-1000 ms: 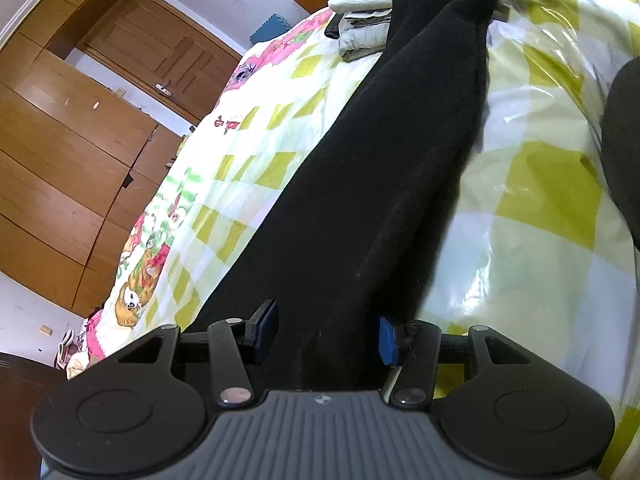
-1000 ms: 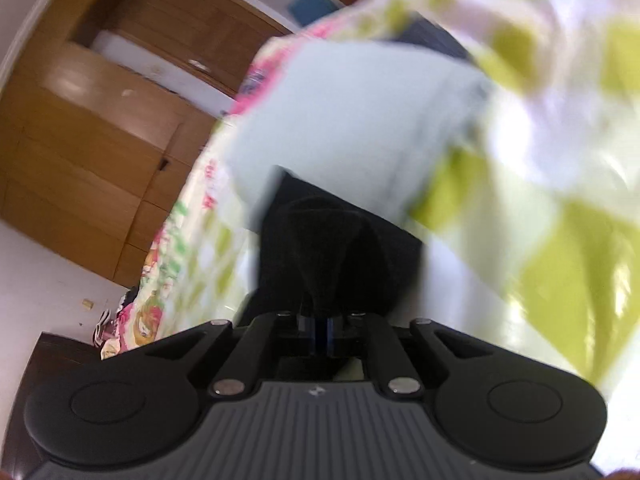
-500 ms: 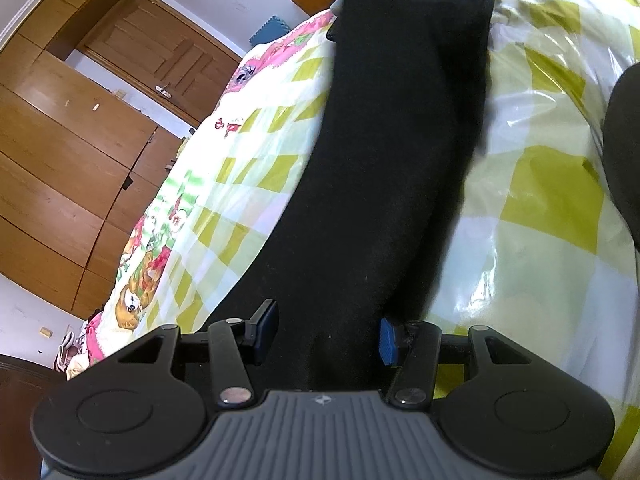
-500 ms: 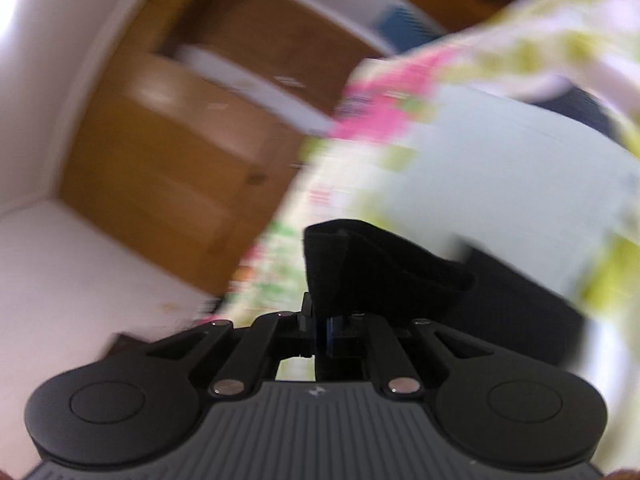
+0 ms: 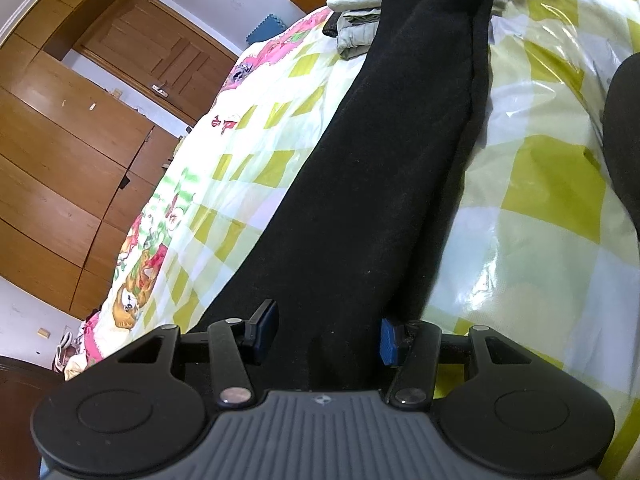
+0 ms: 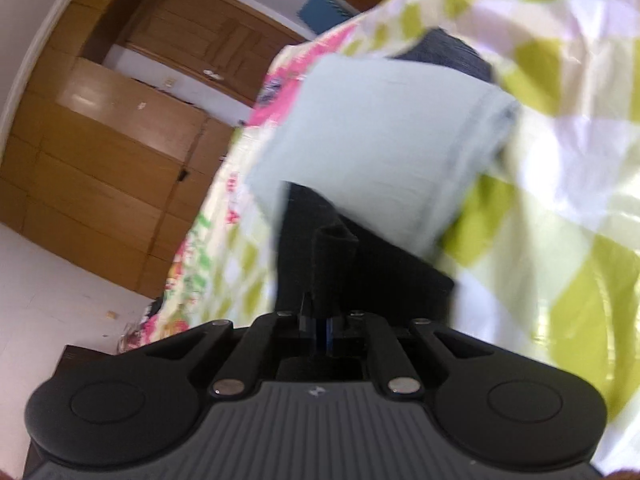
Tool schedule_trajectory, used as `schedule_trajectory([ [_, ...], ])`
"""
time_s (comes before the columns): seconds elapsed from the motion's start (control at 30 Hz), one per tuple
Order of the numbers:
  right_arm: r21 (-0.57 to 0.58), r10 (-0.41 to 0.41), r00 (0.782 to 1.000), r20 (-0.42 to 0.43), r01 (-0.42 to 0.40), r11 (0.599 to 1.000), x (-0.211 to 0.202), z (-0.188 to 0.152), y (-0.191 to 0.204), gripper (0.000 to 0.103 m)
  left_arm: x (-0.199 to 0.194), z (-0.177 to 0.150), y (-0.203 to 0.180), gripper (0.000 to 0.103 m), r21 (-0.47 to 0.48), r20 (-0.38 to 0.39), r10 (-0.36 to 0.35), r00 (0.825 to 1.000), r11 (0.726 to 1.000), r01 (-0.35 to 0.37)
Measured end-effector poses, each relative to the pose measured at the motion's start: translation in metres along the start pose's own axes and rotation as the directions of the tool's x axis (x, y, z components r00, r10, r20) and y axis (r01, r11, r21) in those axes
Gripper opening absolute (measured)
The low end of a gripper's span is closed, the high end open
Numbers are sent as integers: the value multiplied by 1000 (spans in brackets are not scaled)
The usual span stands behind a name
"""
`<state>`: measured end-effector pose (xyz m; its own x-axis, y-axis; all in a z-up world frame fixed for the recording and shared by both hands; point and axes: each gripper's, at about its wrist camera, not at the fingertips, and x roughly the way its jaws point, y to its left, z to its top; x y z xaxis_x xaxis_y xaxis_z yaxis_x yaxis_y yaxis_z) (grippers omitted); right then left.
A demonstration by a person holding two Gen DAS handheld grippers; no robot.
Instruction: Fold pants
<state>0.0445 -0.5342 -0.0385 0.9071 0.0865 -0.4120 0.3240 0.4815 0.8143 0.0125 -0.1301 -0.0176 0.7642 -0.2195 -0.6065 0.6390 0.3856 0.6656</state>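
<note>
Fingers (image 5: 266, 330) astride pants (image 5: 380, 184), lengthwise twd far stack (image 5: 356, 36)

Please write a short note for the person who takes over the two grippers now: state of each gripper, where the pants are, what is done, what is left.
Left gripper: jaws apart, near end of the black pants between them; a grip cannot be told.
Right gripper: shut on a pinched bunch of the pants' far end.
Pants: folded lengthwise into one long strip on the checked quilt, reaching to the stack of folded clothes.
Done: lengthwise fold.
Left: probably bring the far end toward the near end, then flatten.
</note>
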Motion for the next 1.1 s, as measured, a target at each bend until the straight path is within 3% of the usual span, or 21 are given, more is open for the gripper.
schedule_trajectory([
  [0.1,-32,27,1000,1,-27,999,-8,1,10,6,-2,-1,0,64,-3,2,2,1000,1000,-2],
  [0.2,-60,-84,996,-25,82,995,-3,2,4,7,-3,-2,-3,64,-1,4,3,1000,1000,-3],
  [0.37,-53,-149,989,-15,148,988,-12,-3,-9,12,-5,-5,-3,64,-5,9,5,1000,1000,-5],
  [0.4,-37,-146,989,-15,146,989,-17,-3,-12,15,-5,-5,-2,65,-2,9,7,1000,1000,-7],
  [0.47,-1,-155,988,-16,155,988,-22,-2,-14,37,-6,-5,-1,65,-4,10,9,1000,1000,-9],
  [0.53,44,-123,992,-24,124,991,-24,-3,-17,46,-6,-5,-1,65,-12,11,12,1000,1000,-12],
  [0.73,38,-150,987,-62,152,988,-13,-18,-21,47,-11,-7,-1,65,-31,7,17,1000,999,-17],
  [0.83,66,-126,990,-70,131,989,-9,-12,-22,50,-11,-10,0,65,-42,8,12,1000,999,-12],
  [1.0,135,-100,994,-32,103,985,5,-11,-26,53,-11,-9,0,65,-47,8,16,1000,999,-16],
  [1.1,142,-81,997,12,79,987,-8,-16,-25,54,-13,-10,2,65,-61,10,12,1000,998,-11],
])
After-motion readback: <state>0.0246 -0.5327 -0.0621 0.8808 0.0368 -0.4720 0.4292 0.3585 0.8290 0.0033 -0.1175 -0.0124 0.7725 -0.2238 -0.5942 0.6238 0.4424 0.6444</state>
